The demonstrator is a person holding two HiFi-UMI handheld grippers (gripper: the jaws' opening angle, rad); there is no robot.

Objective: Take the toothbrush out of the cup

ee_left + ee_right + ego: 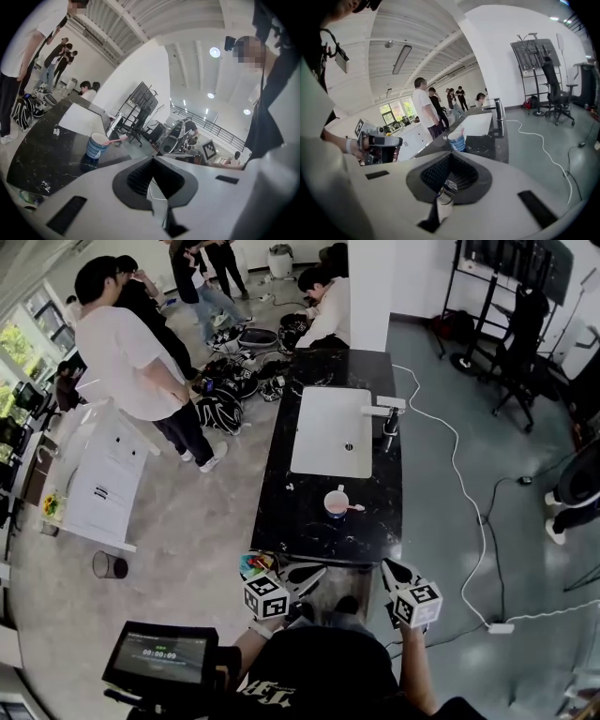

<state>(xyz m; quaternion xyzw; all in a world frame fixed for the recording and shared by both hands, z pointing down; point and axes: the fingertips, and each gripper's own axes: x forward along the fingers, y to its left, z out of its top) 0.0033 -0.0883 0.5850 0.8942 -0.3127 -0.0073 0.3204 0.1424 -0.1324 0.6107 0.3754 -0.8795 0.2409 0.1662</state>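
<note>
A blue-striped cup stands on the black counter, just in front of the white sink. A pink toothbrush leans out of it to the right. In the left gripper view the cup and toothbrush lie ahead and to the left. The right gripper view shows the cup straight ahead. My left gripper and right gripper hover side by side at the counter's near edge, well short of the cup. Both have their jaws together and hold nothing.
A white sink with a faucet fills the counter's far half. A small colourful object lies at the near left corner. Several people stand at the far left by a white cabinet. A white cable runs across the floor on the right.
</note>
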